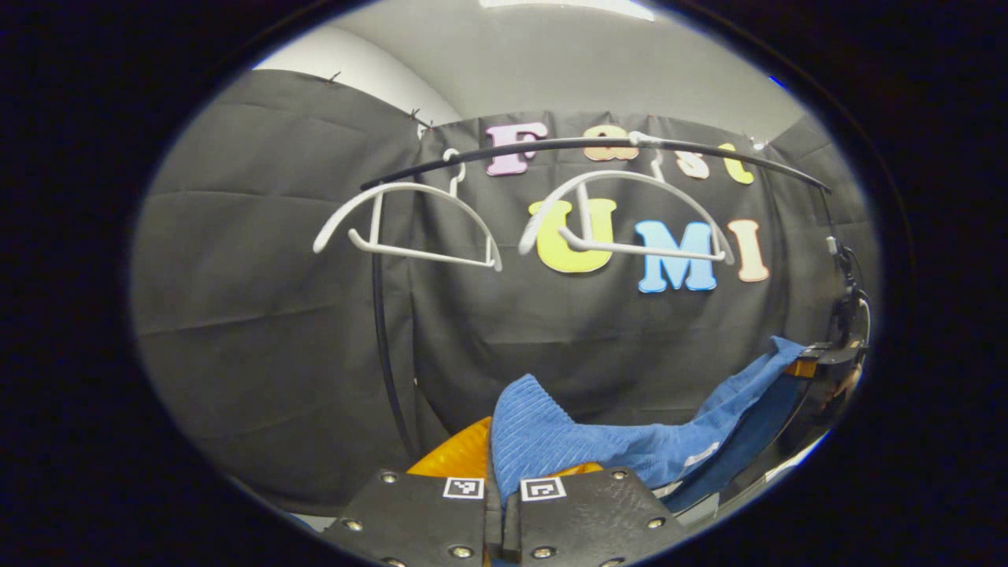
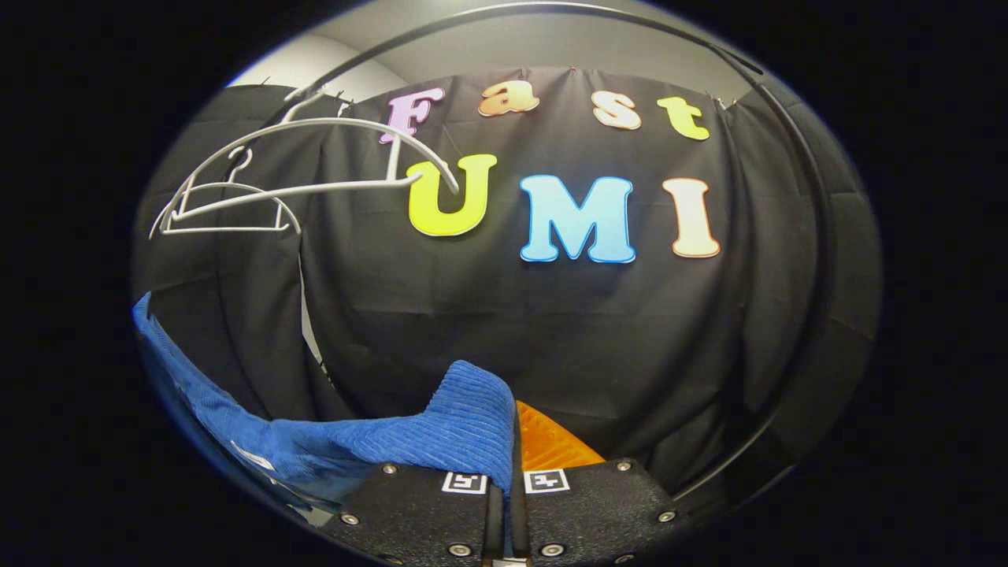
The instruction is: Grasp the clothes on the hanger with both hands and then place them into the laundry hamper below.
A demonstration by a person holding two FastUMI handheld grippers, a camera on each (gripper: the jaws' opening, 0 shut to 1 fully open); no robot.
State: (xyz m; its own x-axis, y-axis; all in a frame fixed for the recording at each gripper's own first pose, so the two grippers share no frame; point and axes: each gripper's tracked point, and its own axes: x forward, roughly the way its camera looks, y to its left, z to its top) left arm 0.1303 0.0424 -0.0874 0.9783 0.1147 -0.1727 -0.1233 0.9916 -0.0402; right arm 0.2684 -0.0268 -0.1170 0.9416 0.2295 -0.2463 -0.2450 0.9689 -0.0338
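Note:
A blue ribbed garment (image 1: 598, 445) hangs stretched between my two grippers, off the hangers. My left gripper (image 1: 502, 504) is shut on one end of it, with the cloth rising from between the closed fingers. Far right in the left gripper view, the other gripper (image 1: 827, 358) holds the cloth's other end. In the right gripper view my right gripper (image 2: 508, 488) is shut on the blue garment (image 2: 409, 441), which trails off to the lower left. Two white hangers (image 1: 409, 224) (image 1: 630, 216) hang bare on the black rail (image 1: 598, 146).
The black rail curves down into a stand post (image 1: 386, 346) in front of the booth's black cloth wall. In the right gripper view the white hangers (image 2: 315, 173) sit at upper left and the rail's frame (image 2: 819, 260) runs down the right side.

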